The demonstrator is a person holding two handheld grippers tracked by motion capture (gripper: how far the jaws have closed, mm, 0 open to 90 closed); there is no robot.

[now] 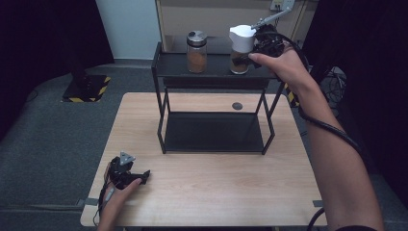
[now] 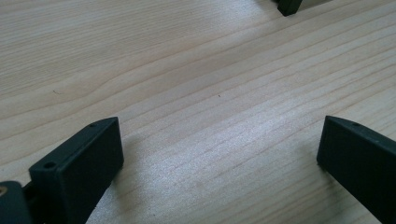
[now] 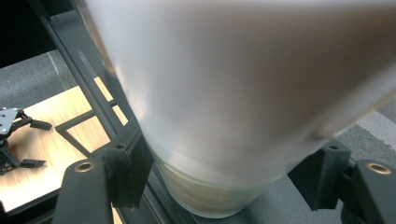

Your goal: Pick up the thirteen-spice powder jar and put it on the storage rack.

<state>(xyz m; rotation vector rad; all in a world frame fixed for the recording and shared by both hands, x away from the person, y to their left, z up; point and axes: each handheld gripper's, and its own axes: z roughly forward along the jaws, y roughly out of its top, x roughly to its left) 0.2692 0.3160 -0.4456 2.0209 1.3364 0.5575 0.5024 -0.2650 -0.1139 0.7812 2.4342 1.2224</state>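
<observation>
High view: right tool [image 1: 254, 52] clamped on white-lidded jar [image 1: 240, 50], top shelf of black rack [image 1: 166, 67]; left tool [image 1: 139, 177] apart, on desk [image 1: 216, 178].

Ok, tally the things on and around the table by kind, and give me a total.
Spice jars: 2, the silver-lidded jar and the white-lidded jar, both on the rack's top shelf
Black racks: 1, the rack
Tables: 1, the wooden table
Grippers: 2, the left gripper and the right gripper
Total: 6

On the rack's [image 1: 161, 72] top shelf, one jar [image 1: 240, 53] sits within the right gripper [image 1: 257, 50] (another jar [image 1: 196, 52] to its left); the left gripper [image 1: 126, 172] lies on the table [image 1: 216, 183], nearer the person.
</observation>
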